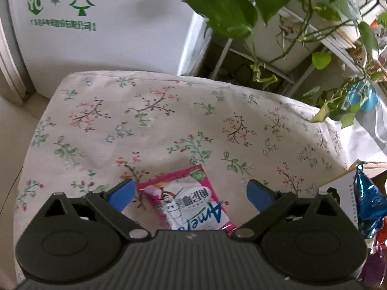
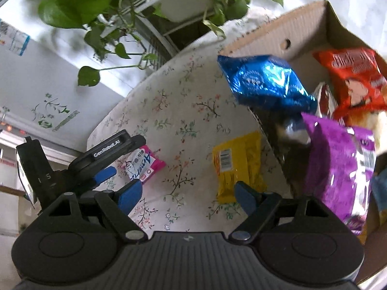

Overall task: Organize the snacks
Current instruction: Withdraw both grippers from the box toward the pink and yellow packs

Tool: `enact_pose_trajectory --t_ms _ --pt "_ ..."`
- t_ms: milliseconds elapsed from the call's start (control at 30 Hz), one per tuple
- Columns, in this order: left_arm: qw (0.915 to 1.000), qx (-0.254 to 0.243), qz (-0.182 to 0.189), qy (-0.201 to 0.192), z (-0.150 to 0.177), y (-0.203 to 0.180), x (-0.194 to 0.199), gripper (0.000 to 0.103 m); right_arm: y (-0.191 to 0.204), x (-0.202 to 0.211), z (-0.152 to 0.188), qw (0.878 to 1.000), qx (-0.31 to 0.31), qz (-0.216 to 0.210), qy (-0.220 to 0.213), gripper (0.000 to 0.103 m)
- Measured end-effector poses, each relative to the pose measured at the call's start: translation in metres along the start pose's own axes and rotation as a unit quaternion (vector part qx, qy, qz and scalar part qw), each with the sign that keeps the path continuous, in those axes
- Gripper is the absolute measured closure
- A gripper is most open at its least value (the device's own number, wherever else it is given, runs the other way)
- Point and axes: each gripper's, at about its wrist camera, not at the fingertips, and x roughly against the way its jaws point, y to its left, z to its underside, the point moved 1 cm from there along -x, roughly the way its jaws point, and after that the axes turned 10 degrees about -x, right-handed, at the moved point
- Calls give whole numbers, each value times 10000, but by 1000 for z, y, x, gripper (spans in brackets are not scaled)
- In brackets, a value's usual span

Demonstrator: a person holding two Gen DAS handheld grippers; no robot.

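A pink and white snack packet (image 1: pixel 191 203) lies flat on the floral tablecloth (image 1: pixel 145 120). My left gripper (image 1: pixel 191 194) hovers over it, jaws open, one blue pad on each side of the packet and neither pressing on it. The same packet (image 2: pixel 145 164) appears in the right wrist view, partly behind the left gripper's black body (image 2: pixel 108 149). My right gripper (image 2: pixel 188 197) is open and holds nothing. A yellow packet (image 2: pixel 235 164) lies on the cloth just beyond its right finger. A cardboard box (image 2: pixel 254 36) on the right holds blue foil (image 2: pixel 266 82), red (image 2: pixel 353 77) and purple (image 2: pixel 338 169) bags.
A white appliance with a green tree logo (image 1: pixel 96 24) stands behind the table. Trailing plant leaves (image 1: pixel 229 7) hang over a metal rack (image 1: pixel 290 55) at the table's far right corner. The blue foil bag (image 1: pixel 367 205) shows at the right edge.
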Motion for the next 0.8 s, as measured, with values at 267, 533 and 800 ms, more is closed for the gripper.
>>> enact_pose_trajectory --t_ms 267,533,800 --pt "9981 -340 -519 -3 10 -5 -13 12 -2 -13 0 9988 -238 355 -217 15" --pt "9993 -208 -314 -59 12 17 0 35 18 -43 15 9891 307 1306 -609 15" --pt "9994 -223 -249 57 18 39 11 42 23 -76 18 9725 466 2104 -886 14"
